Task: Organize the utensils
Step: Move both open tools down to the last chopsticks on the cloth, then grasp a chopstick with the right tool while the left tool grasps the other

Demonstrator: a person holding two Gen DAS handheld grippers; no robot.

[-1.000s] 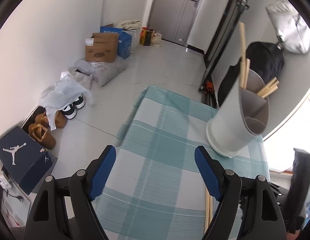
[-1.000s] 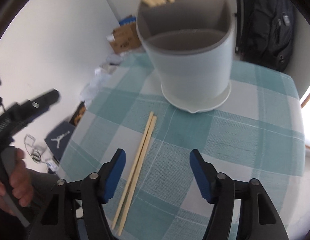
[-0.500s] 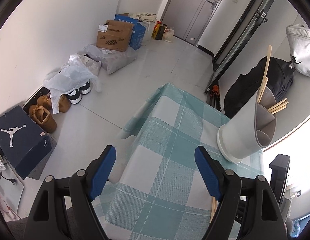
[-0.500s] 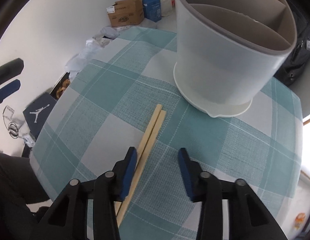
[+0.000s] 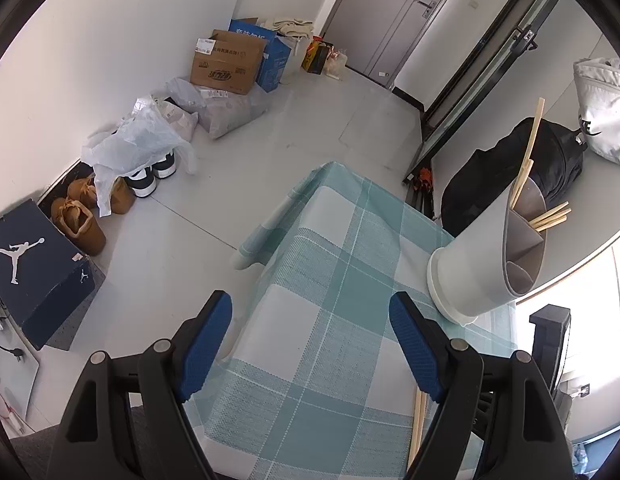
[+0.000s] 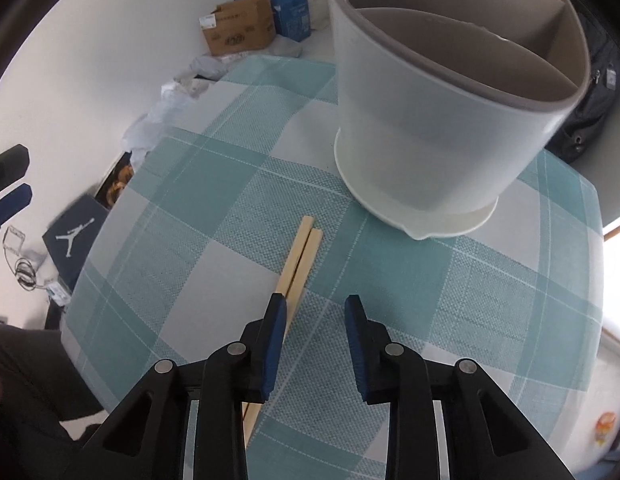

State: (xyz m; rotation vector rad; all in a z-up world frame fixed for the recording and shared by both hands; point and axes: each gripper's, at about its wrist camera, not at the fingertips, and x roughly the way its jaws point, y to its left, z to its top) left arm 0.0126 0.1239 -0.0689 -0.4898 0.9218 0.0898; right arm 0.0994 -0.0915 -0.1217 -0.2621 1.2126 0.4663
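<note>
Currently 2 chopsticks lie side by side, touching, on checked tablecloth, just near of divided holder.

Right gripper: jaws narrowed, have just been closing; chopsticks run under left pad, contact unclear.

Left gripper: jaws wide, empty, over left table edge.

Handling, judged: light, stiff, slim square wood; likely to roll apart. Grip both together mid-length.

Holder: smooth grey-rimmed plastic, more chopsticks in far compartments.
</note>
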